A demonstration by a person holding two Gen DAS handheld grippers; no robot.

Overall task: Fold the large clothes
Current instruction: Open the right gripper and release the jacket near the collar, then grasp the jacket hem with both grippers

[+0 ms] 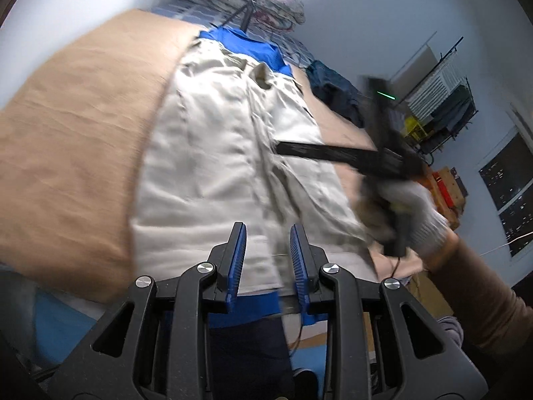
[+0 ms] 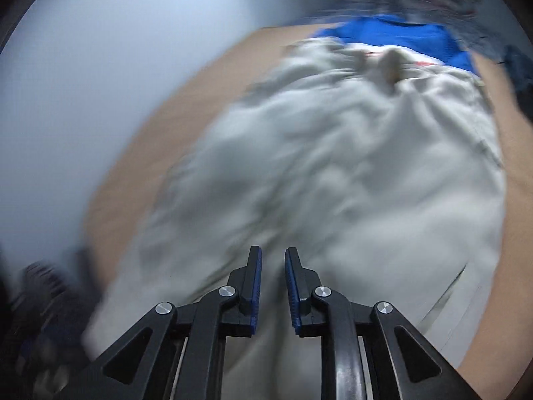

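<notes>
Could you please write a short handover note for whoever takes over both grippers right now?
Left gripper: open, empty, over the near hem of the beige jacket.
Right gripper: slightly open with nothing clearly between the fingers, above the jacket's near part; its view is motion-blurred.
The jacket lies lengthwise on the tan bed cover, collar at the far end, blue panels showing there.
A dark garment sits on the bed's far right.
Done: jacket laid out, apparently with sides turned in.
Left: grip the near hem and fold toward the collar, then smooth.
</notes>
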